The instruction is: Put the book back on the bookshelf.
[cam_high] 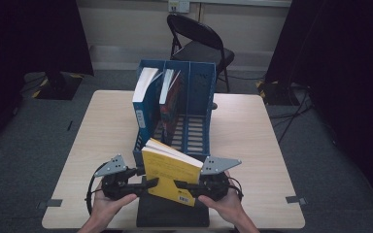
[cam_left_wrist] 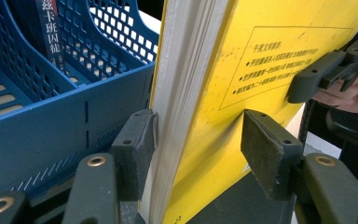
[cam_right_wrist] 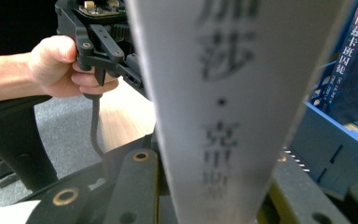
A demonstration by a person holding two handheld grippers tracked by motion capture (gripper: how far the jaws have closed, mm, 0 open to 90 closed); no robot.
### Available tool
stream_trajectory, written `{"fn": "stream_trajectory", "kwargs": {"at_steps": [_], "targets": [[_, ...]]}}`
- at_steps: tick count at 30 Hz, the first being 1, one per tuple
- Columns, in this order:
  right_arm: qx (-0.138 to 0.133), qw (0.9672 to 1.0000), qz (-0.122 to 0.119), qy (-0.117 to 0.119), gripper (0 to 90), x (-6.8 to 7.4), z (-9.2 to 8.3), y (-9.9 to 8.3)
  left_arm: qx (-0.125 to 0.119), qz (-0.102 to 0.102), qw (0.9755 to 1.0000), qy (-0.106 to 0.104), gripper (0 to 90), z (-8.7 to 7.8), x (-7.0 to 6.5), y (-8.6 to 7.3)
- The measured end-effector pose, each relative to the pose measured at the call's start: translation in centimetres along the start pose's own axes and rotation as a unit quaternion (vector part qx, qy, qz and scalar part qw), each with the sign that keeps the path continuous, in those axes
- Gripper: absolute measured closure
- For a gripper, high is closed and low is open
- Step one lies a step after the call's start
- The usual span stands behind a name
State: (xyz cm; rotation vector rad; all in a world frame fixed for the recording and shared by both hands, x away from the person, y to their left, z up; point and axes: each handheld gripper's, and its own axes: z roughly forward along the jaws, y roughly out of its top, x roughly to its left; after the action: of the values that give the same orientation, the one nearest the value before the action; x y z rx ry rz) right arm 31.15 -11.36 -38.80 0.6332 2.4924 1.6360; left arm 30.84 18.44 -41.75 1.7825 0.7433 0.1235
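Observation:
A thick yellow book [cam_high: 170,174] stands tilted above the table's front edge, just in front of a blue three-bay file rack [cam_high: 200,97]. My left gripper [cam_high: 150,183] is shut on its lower left part. In the left gripper view one pad [cam_left_wrist: 135,149] bears on the white page edges and the other pad [cam_left_wrist: 270,149] meets the yellow cover [cam_left_wrist: 270,51]. My right gripper [cam_high: 177,184] is shut on the book from the right. Its finger [cam_left_wrist: 310,81] presses on the cover. The blurred grey spine [cam_right_wrist: 223,116] rises between the right gripper's [cam_right_wrist: 214,191] jaws.
The rack [cam_left_wrist: 51,135] holds a blue-covered book [cam_high: 143,94] in its left bay and a dark red one [cam_high: 170,97] in the middle; the right bay is vacant. A dark mat [cam_high: 172,213] lies at the wooden table's [cam_high: 252,136] front edge. A black folding chair [cam_high: 199,41] stands beyond.

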Motion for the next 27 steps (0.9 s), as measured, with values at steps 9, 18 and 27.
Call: {"fn": "stream_trajectory", "kwargs": {"at_steps": [9, 18, 27], "targets": [[0.001, 0.9996, -0.007, -0.028, 75.7, 0.2, 0.1, 0.1, 0.031, 0.004, 0.999, 0.033, 40.0, 0.1, 0.0, -0.7], [0.0, 0.9996, 0.017, -0.023, 75.8, -0.3, 0.0, 0.1, 0.095, -0.025, 0.9934, 0.058, 20.2, -0.6, 1.6, -2.3], [-0.004, 0.999, 0.035, -0.026, 75.8, -0.8, -1.1, -0.2, 0.106, -0.02, 0.9907, 0.083, 21.0, -1.1, 2.0, -2.3]]}}
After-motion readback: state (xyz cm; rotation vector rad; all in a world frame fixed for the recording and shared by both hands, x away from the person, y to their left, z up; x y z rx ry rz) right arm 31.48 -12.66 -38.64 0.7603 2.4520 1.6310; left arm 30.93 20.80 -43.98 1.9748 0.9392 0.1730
